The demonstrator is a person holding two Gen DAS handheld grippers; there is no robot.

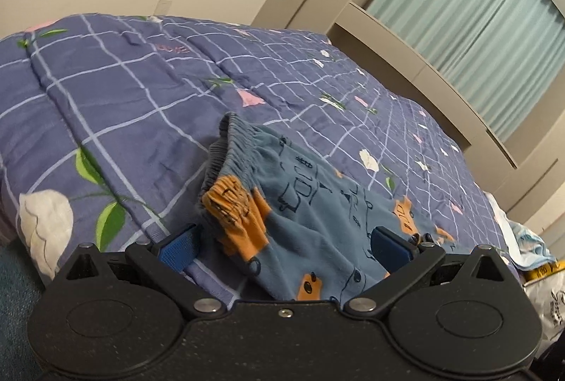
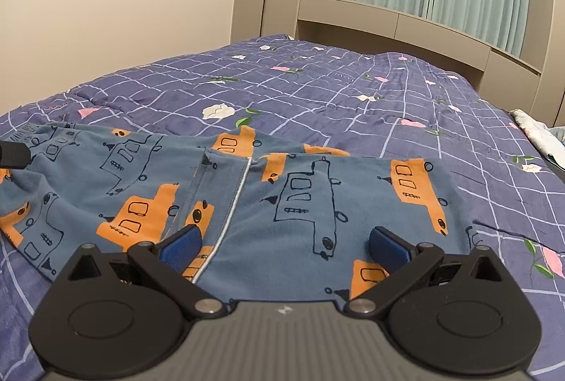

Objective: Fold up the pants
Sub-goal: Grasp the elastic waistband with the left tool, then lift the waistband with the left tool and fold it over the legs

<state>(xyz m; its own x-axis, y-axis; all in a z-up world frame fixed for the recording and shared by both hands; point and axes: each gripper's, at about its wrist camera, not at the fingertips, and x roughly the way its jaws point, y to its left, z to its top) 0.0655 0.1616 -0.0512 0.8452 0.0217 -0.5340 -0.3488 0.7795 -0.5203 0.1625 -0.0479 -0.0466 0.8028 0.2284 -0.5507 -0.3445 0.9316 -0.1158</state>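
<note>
Between both spread-open grippers, left [image 1: 282,245] and right [image 2: 284,243], soft blue truck-printed pants [image 2: 300,197] extend toward twelve o'clock (elastic waistband bunched) on quilted purple bedspread [image 2: 317,91].

pants [image 2: 303,197] near edge hidden behind tongs [image 2: 284,245]

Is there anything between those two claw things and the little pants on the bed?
Nothing visible. The pants lie spread on the quilt, and both hand-held grippers are open right over the fabric: the left hand-held gripper near the bunched waistband, the right hand-held gripper above the legs.
</note>
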